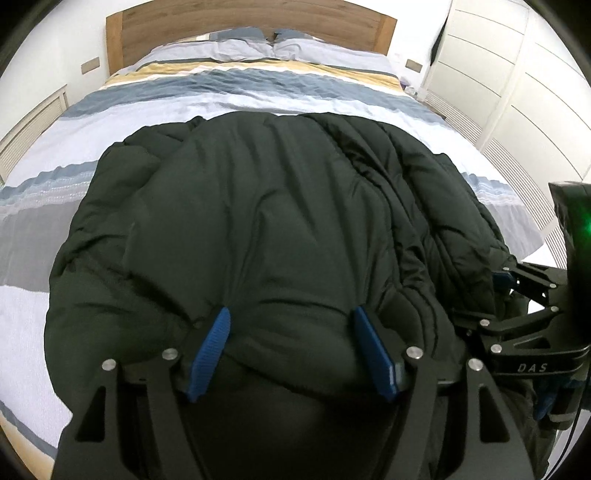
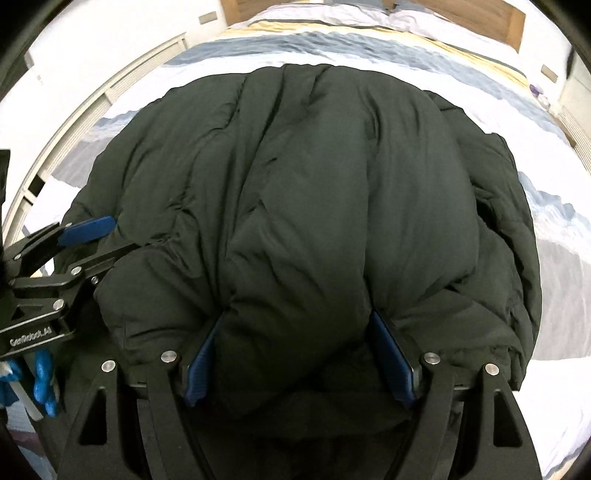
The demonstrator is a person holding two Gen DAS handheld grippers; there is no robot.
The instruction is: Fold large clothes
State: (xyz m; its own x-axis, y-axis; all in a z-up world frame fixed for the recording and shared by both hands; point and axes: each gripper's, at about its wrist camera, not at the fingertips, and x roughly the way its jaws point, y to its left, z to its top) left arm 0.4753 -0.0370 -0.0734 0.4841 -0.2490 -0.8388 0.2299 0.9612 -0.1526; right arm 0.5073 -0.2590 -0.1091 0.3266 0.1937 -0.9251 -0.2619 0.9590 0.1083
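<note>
Dark green puffer coat (image 1: 258, 221) lies bunched on the bed (image 1: 332, 99), covering most of the near half of the striped duvet; quilted, puffy, deeply creased, matte shell. Beyond it: two pillows (image 1: 240, 46) against a wooden headboard (image 1: 251, 18); white slatted wardrobe (image 1: 517, 85) along the right side in the left wrist view. Left gripper (image 1: 291, 321): blue ribbed pads set wide, a thick roll of the coat's near edge bulging between them and pressing against both pads; grasping the coat. Right gripper (image 2: 295, 325): same picture, a fat fold of coat wedged between its spread blue pads, in contact both sides. Each gripper shows at the margin of the other's view, partly cut off; right gripper's far pad is buried in fabric there. Fingertips of both are sunk in the padding, so their ends are hard to make out. Coat's near hem is hidden under the black gripper frames.
</note>
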